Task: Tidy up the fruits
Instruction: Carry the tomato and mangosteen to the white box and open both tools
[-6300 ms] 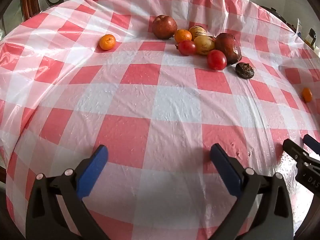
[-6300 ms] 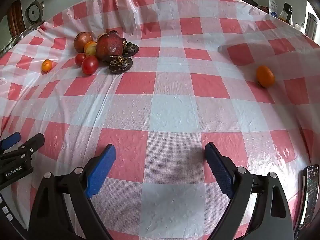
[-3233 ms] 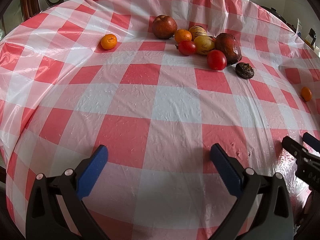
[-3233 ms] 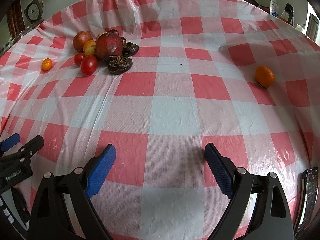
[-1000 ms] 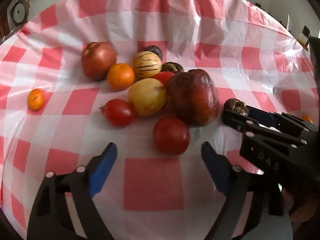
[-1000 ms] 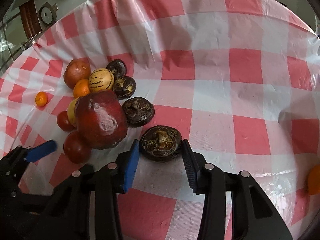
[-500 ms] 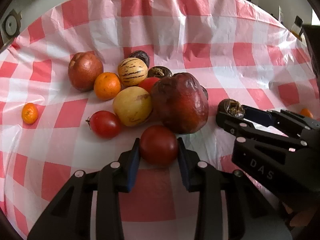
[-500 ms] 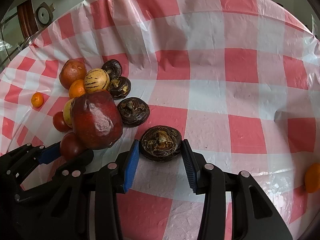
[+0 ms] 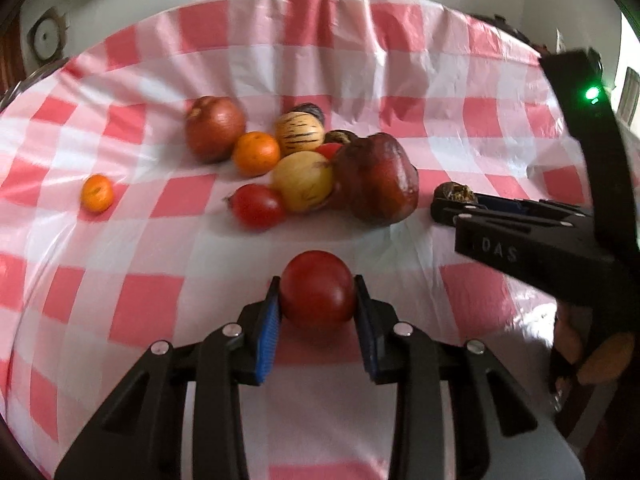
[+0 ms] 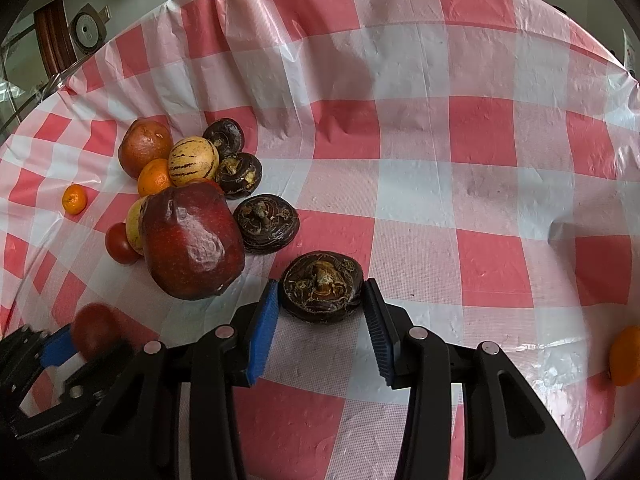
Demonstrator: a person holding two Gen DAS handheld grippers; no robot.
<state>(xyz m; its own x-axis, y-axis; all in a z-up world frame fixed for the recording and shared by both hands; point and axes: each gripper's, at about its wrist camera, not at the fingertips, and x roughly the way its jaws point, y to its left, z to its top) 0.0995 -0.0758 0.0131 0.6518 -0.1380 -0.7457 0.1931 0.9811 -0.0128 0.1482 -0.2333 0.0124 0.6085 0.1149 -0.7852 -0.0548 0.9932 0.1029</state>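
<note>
With both jaws clamped, your left gripper [image 9: 317, 309] holds a red tomato [image 9: 317, 289] between its blue pads, apart from the pile ahead. Your right gripper [image 10: 320, 314] is closed on a dark wrinkled fruit [image 10: 322, 286], which looks to sit on the checked cloth of the counter [image 10: 440, 184]. Just left of the right jaws lies a big dark-red fruit [image 10: 191, 240]; ahead-left of them, another dark wrinkled fruit [image 10: 266, 223], then two more behind it. Further left in the pile: a striped yellow fruit [image 10: 193, 161], an orange [image 10: 154, 178], a brown-red round fruit [image 10: 145, 147], a second tomato [image 10: 120, 243]. A small mandarin [image 10: 74, 199] sits alone left of the pile. Another orange fruit [image 10: 624, 354] is far right of the right jaws.
</note>
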